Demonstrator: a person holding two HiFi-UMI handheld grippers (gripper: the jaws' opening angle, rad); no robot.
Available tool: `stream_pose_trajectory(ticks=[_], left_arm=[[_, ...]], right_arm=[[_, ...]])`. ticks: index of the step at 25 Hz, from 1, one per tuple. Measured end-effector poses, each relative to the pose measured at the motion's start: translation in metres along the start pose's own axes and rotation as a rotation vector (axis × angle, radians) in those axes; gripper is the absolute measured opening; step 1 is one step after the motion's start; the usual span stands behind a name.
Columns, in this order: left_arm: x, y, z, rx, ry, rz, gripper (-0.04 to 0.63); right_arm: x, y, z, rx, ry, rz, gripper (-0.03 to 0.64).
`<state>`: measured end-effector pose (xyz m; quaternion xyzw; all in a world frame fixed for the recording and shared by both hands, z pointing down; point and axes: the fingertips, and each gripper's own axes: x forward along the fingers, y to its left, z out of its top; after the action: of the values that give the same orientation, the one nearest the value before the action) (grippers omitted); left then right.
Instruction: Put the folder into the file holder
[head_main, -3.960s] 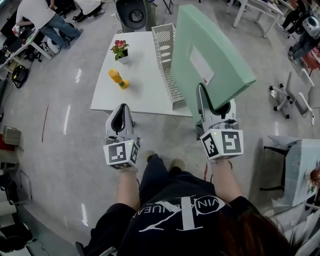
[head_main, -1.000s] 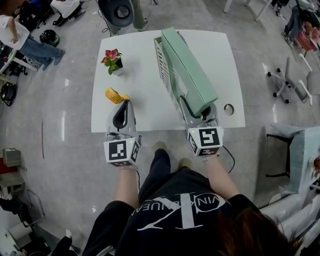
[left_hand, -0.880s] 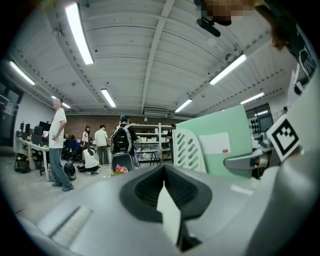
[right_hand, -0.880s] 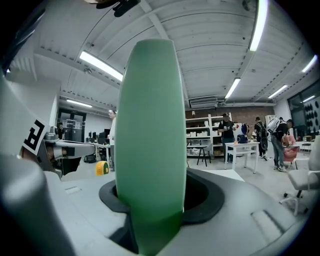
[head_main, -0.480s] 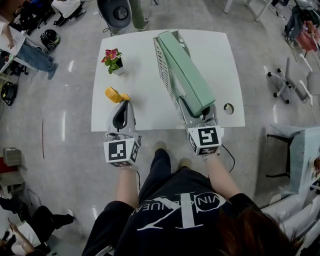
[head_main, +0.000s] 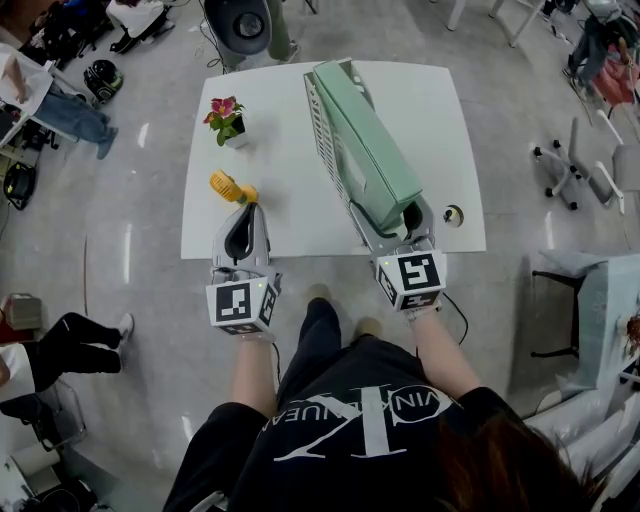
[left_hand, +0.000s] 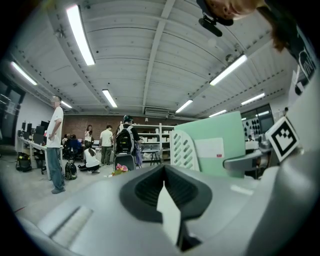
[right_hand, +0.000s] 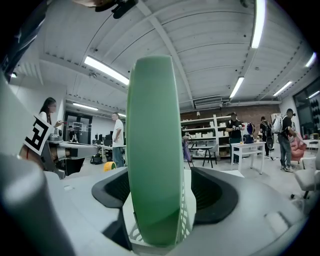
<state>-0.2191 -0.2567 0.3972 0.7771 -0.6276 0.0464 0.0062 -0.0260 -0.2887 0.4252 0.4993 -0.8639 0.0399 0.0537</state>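
The pale green folder (head_main: 365, 140) stands on edge inside the white slotted file holder (head_main: 318, 125) on the white table (head_main: 420, 100). My right gripper (head_main: 397, 216) is at the folder's near end. Its jaws are opening, with the folder's spine (right_hand: 150, 150) between them and a gap showing on each side. The holder's white lattice (right_hand: 186, 210) shows just behind the spine. My left gripper (head_main: 243, 216) hovers shut and empty at the table's near edge, left of the holder. In the left gripper view, folder (left_hand: 220, 150) and holder (left_hand: 184, 149) stand to the right.
A small flower pot (head_main: 226, 118) and a yellow object (head_main: 228, 186) sit on the table's left side. A round hole (head_main: 453, 214) is near the table's right front corner. A dark chair (head_main: 238, 22) stands behind the table; people are at the left.
The folder, held tilted above the table four seconds ago, now stands in the holder. Over the last second the right jaws have spread apart round its near end. The left gripper stayed put.
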Motion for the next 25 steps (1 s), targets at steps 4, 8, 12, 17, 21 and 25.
stream_pose_trajectory(ticks=[4, 8, 12, 17, 21, 25], left_arm=[[-0.01, -0.006, 0.0, -0.002, -0.006, 0.008, 0.0], [-0.02, -0.014, 0.0, -0.006, -0.013, 0.016, 0.0], [-0.031, -0.024, 0.0, -0.009, -0.022, 0.021, 0.0], [-0.042, -0.035, 0.0, -0.009, -0.025, 0.029, 0.0], [-0.052, -0.046, 0.001, -0.012, -0.032, 0.035, 0.0], [-0.059, -0.056, 0.003, -0.018, -0.04, 0.037, 0.0]], right_arm=[[-0.011, -0.001, 0.002, 0.0, -0.007, 0.004, 0.365], [-0.026, -0.003, 0.004, 0.003, -0.018, 0.007, 0.367], [-0.041, -0.005, 0.004, 0.01, -0.025, 0.013, 0.37], [-0.057, -0.006, 0.004, 0.005, -0.026, 0.032, 0.37], [-0.073, -0.008, 0.004, -0.001, -0.023, 0.039, 0.368], [-0.088, -0.014, 0.004, 0.0, -0.022, 0.034, 0.342]])
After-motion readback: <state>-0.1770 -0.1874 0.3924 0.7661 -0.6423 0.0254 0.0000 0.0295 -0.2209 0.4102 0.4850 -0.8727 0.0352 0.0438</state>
